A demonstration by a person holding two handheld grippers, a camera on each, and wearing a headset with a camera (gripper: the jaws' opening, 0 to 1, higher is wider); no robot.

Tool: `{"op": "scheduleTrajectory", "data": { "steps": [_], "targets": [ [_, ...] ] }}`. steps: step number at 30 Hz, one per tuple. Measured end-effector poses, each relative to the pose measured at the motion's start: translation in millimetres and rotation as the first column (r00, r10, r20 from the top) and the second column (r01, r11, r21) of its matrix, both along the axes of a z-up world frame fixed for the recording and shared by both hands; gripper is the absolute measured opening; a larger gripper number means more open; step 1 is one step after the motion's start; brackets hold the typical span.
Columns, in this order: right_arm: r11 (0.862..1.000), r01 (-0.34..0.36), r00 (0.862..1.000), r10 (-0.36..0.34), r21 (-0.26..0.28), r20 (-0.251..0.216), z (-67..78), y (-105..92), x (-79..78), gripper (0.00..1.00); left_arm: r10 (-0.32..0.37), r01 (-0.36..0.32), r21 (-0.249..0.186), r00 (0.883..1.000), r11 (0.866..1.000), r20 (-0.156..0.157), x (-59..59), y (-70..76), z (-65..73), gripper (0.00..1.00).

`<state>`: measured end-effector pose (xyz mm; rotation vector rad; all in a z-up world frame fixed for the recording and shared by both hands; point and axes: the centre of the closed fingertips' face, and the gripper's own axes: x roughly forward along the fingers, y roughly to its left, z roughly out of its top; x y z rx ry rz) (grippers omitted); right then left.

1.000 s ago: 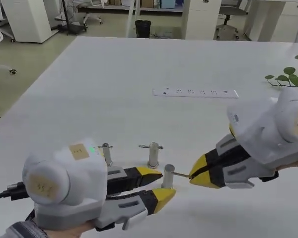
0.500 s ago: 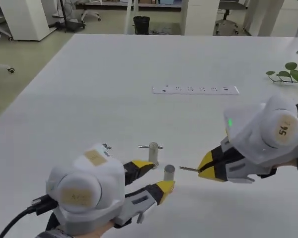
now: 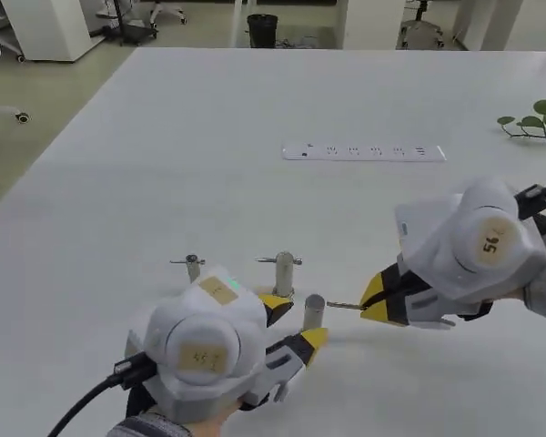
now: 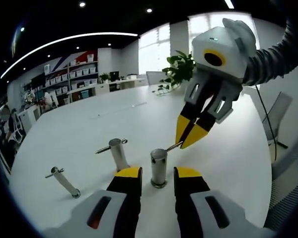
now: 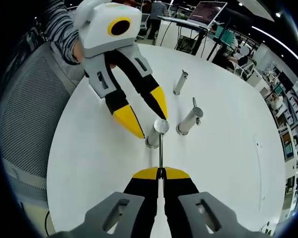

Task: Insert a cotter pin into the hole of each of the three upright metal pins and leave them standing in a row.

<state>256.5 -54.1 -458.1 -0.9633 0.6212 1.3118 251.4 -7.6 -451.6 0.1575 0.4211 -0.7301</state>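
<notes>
Three upright metal pins stand in a row on the white table (image 3: 255, 164). The far-left pin (image 3: 193, 267) and the middle pin (image 3: 284, 273) each carry a cotter pin through the top. My left gripper (image 3: 296, 320) is open, its yellow fingertips (image 4: 129, 173) on either side of the near pin (image 4: 159, 167). My right gripper (image 5: 161, 172) is shut on a thin cotter pin (image 5: 160, 148). The cotter pin's tip is at the side of the near pin's top (image 5: 161, 126).
A white power strip (image 3: 364, 152) lies mid-table beyond the pins. Green plant leaves (image 3: 532, 123) reach in at the right edge. Floor, a dark bin (image 3: 262, 27) and office furniture lie past the table's far edge.
The left gripper's body has swung to the right, its fingers still around the near pin. The right gripper still holds the cotter pin at the pin's top. The head camera has shifted.
</notes>
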Motion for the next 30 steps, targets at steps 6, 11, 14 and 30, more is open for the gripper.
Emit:
{"op": "scheduleTrajectory", "data": {
  "steps": [6, 11, 14, 30],
  "targets": [
    [1.0, -0.004, 1.0, 0.004, -0.003, -0.011, -2.6, -0.9, -0.6, 0.0, 0.013, -0.013, -0.002, 1.0, 1.0, -0.024, 4.2, -5.0, -9.9, 0.2],
    [1.0, -0.003, 1.0, 0.003, -0.003, -0.012, -3.3, -0.4, -0.5, 0.0, 0.024, -0.025, -0.016, 0.999, 1.0, -0.038, 6.7, -9.2, -12.9, 0.18],
    [1.0, -0.005, 1.0, 0.005, -0.002, -0.013, -2.6, 0.7, -0.6, 0.0, 0.03, -0.03, -0.02, 0.999, 0.999, -0.045, 7.5, -10.4, -14.2, 0.16],
    [0.999, -0.051, 0.999, 0.052, -0.017, 0.017, 6.4, 5.2, -1.7, 0.0, 0.029, -0.03, -0.015, 0.998, 0.999, -0.058, 9.2, -11.0, -17.4, 0.1]
  ]
}}
